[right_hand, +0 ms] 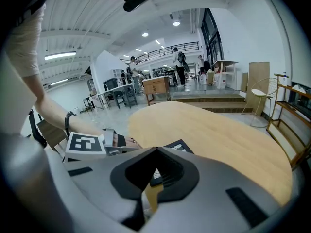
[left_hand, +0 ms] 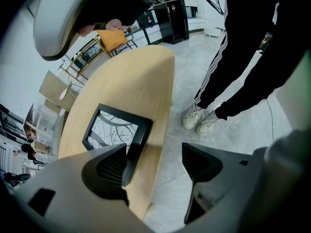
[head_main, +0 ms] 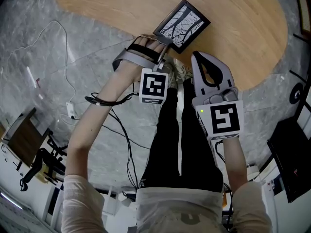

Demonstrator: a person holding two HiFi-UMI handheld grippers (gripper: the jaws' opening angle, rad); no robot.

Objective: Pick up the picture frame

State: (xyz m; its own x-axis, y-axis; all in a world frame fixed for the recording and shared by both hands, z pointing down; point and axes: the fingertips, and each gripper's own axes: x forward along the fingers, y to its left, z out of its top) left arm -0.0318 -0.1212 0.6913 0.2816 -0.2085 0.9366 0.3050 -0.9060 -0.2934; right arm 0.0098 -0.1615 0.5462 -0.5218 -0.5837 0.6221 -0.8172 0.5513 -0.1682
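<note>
Trouble spot: left gripper (left_hand: 155, 153), wide open and empty, could shove the picture frame (left_hand: 116, 130) along the table (left_hand: 138, 81) rather than straddle its edge; right gripper (right_hand: 156, 152) is closed on nothing.

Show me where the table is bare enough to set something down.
Bare wood of the table lies left of the picture frame and right of it. The near edge by the frame is crowded: the left gripper, jaws apart, sits at its corner.
</note>
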